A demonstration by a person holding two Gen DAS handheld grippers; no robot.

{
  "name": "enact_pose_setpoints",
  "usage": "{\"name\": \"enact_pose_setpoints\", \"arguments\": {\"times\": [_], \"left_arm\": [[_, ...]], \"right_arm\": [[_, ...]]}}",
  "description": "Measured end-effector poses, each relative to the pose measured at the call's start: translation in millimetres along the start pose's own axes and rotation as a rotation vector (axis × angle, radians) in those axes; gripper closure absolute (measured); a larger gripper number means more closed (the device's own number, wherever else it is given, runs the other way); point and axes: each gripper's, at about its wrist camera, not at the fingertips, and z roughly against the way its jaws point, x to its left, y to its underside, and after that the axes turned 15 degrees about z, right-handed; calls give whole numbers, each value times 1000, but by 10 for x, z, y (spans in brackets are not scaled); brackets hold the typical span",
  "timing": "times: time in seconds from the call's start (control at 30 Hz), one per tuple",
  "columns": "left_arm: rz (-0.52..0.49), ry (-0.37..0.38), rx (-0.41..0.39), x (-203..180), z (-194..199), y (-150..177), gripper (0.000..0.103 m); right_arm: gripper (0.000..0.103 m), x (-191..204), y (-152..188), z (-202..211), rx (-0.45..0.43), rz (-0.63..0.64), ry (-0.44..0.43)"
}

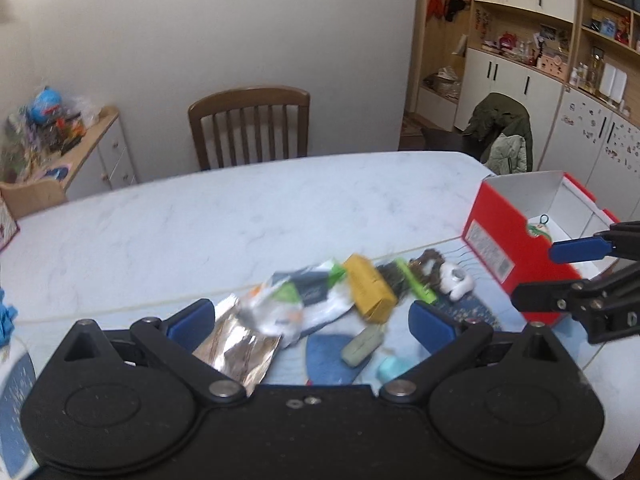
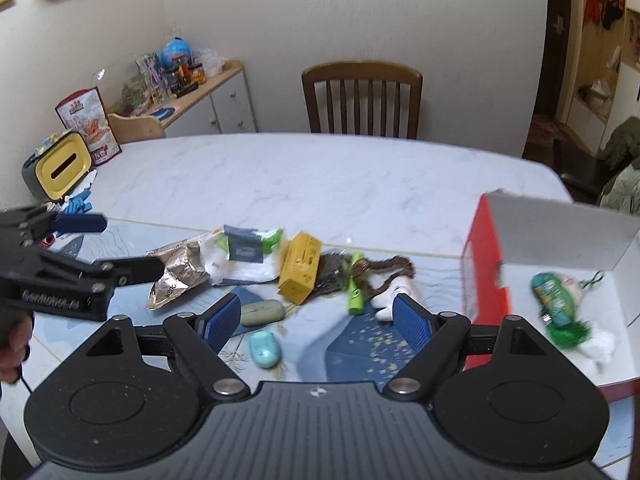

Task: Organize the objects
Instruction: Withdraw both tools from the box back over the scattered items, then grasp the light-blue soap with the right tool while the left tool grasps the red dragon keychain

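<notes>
A heap of small items lies on a blue mat: a foil packet (image 2: pixel 176 276), a white and green pouch (image 2: pixel 240 260), a yellow box (image 2: pixel 302 268), a green tube (image 2: pixel 356 284), brown tinsel (image 2: pixel 384 268), a grey-green bar (image 2: pixel 262 312) and a teal oval (image 2: pixel 264 348). At the right stands an open red box (image 2: pixel 486 264) with a green ornament (image 2: pixel 556 296) inside. My right gripper (image 2: pixel 316 320) hovers open over the near side of the heap, holding nothing. My left gripper (image 1: pixel 312 320) is also open and bare, above the foil packet (image 1: pixel 240 344) and yellow box (image 1: pixel 370 288).
A wooden chair (image 2: pixel 362 100) stands behind the marble table (image 2: pixel 320 176). A yellow-lidded box (image 2: pixel 60 164), a snack bag (image 2: pixel 90 120) and blue gloves (image 2: pixel 78 204) sit at the table's left end. A cluttered sideboard (image 2: pixel 200 92) lines the wall.
</notes>
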Motion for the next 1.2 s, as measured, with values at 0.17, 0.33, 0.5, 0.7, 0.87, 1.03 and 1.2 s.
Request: {"name": "enact_pose_setpoints", "arguments": {"times": [0.17,0.33,0.5,0.7,0.87,1.03,1.2], "left_arm": [[15,-8,57,167,-207,289,0],[-8,-38,72,225,-373,548,0],[-26,-71,84,268,-528,703,1],[-52,-66,92,231,-632,831,8],[-34,-64,120,244,-705,878,22],[-25,-66,122,258,-749,881,27],[-24,-58,120,249,-767,875,36]], "right_arm": [[20,167,60,-319,41,12,-20],[20,369,129,-580,86,59,-35],[20,496,184,-772,122,95,-19],[20,540,252,-961,163,91,-19],[33,568,281,-1077,196,96,-24],[42,607,294,-1179,217,103,-32],[49,626,293,-1243,228,103,-33]]}}
